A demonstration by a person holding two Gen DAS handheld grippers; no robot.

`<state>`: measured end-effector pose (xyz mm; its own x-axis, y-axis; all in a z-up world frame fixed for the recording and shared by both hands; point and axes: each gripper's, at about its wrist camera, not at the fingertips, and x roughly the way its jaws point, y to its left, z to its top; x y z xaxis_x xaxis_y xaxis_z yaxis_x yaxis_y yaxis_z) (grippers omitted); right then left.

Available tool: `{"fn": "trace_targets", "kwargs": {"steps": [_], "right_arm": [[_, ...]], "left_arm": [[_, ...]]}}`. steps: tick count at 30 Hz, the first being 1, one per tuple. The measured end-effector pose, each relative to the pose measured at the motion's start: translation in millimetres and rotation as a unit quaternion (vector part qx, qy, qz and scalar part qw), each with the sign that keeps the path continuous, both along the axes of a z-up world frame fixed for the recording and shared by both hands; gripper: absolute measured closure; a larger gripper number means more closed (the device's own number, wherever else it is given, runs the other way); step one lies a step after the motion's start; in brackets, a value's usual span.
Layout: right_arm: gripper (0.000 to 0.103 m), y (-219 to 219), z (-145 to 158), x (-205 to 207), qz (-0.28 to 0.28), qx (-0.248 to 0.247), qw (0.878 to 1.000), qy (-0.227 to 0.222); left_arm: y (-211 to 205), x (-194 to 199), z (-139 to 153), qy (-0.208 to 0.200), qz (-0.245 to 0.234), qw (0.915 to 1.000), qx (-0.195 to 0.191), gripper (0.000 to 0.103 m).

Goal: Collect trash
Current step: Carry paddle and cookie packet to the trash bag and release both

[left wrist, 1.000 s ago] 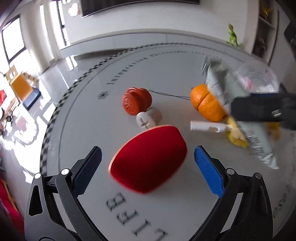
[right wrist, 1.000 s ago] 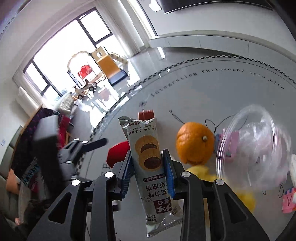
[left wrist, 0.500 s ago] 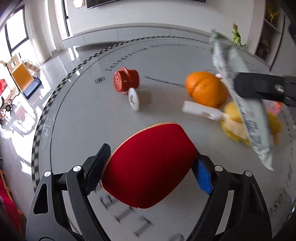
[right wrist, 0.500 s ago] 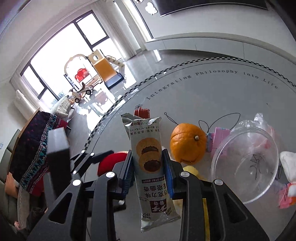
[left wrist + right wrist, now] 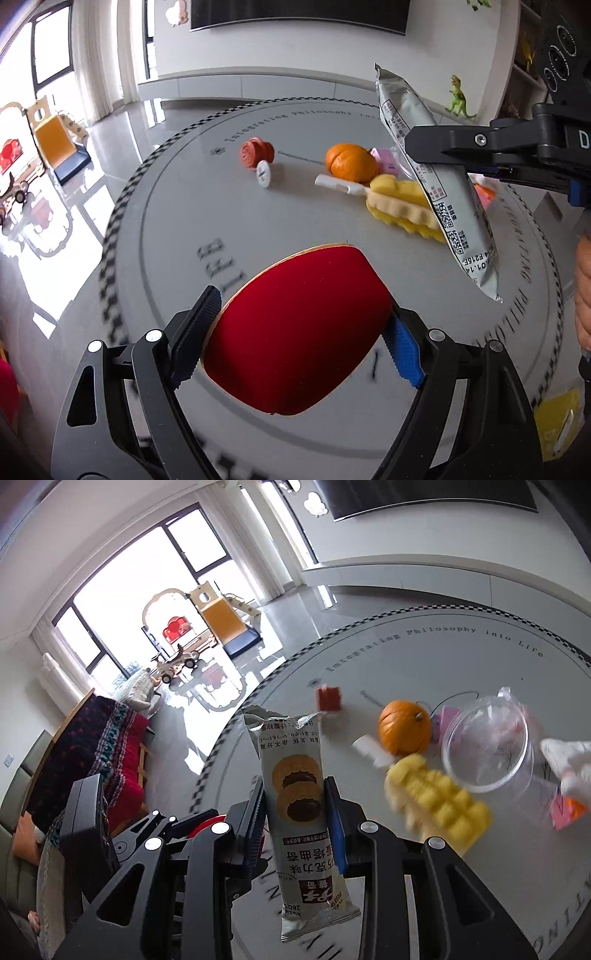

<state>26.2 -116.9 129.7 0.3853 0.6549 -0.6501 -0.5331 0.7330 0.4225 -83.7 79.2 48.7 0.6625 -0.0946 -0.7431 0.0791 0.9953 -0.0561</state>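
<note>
My right gripper is shut on a silver cookie wrapper and holds it upright above the round grey table. The wrapper also shows in the left wrist view, held by the right gripper's black arm at the upper right. My left gripper is shut on a red table-tennis paddle and holds it above the table.
On the table lie an orange, a yellow sponge brush, a clear plastic cup with a bag, a red yo-yo, a pink block and a white tissue. A sofa stands left.
My left gripper closed on the red paddle and lifted it off the table. My right gripper drew back and upward with the wrapper; the table items now look farther off.
</note>
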Motion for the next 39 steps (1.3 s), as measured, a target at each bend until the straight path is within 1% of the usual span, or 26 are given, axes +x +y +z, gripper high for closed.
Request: {"fn": "trace_targets", "kwargs": {"steps": [2,5,11,15,19,24,27,33,34,35,36,37,39], "right_arm": [[0.071,5,1,-15,0.008,0.001,1.0,-0.001],[0.071,14,-1,-40,0.025,0.004,1.0,0.001],[0.071,50,-6,-92,0.08,0.006,0.997,0.009],[0.071,86,-12,-135,0.131,0.005,0.991,0.02],[0.071,124,-17,-176,0.182,-0.006,0.983,0.025],[0.071,173,-27,-222,0.245,-0.03,0.969,0.034],[0.071,202,-36,-248,0.277,-0.048,0.959,0.034],[0.07,247,-55,-284,0.32,-0.08,0.943,0.035],[0.066,259,-61,-290,0.333,-0.094,0.938,0.034],[0.051,265,-64,-296,0.332,-0.103,0.937,0.031],[0.04,268,-65,-296,0.326,-0.109,0.939,0.025],[0.04,268,-65,-297,0.32,-0.104,0.941,0.02],[0.04,267,-67,-299,0.321,-0.102,0.941,0.022]], "left_arm": [[6,-14,2,-0.004,0.009,0.9999,-0.004,0.023],[14,-49,2,-0.009,0.027,0.9996,-0.005,0.023],[44,-116,-5,-0.015,0.072,0.9972,-0.008,0.022],[73,-171,-16,-0.012,0.123,0.9922,-0.019,0.022],[97,-224,-28,-0.003,0.169,0.9855,-0.016,0.022],[127,-274,-43,0.003,0.225,0.974,-0.025,0.023],[142,-293,-55,0.016,0.256,0.9661,-0.025,0.022],[167,-325,-77,0.042,0.313,0.9483,-0.031,0.021],[172,-332,-80,0.046,0.321,0.9453,-0.032,0.02],[173,-338,-83,0.051,0.331,0.9416,-0.033,0.007],[177,-344,-84,0.053,0.346,0.9362,-0.032,0.006],[182,-348,-87,0.055,0.358,0.9313,-0.034,0.006],[188,-355,-88,0.057,0.37,0.9262,-0.047,0.006]]}}
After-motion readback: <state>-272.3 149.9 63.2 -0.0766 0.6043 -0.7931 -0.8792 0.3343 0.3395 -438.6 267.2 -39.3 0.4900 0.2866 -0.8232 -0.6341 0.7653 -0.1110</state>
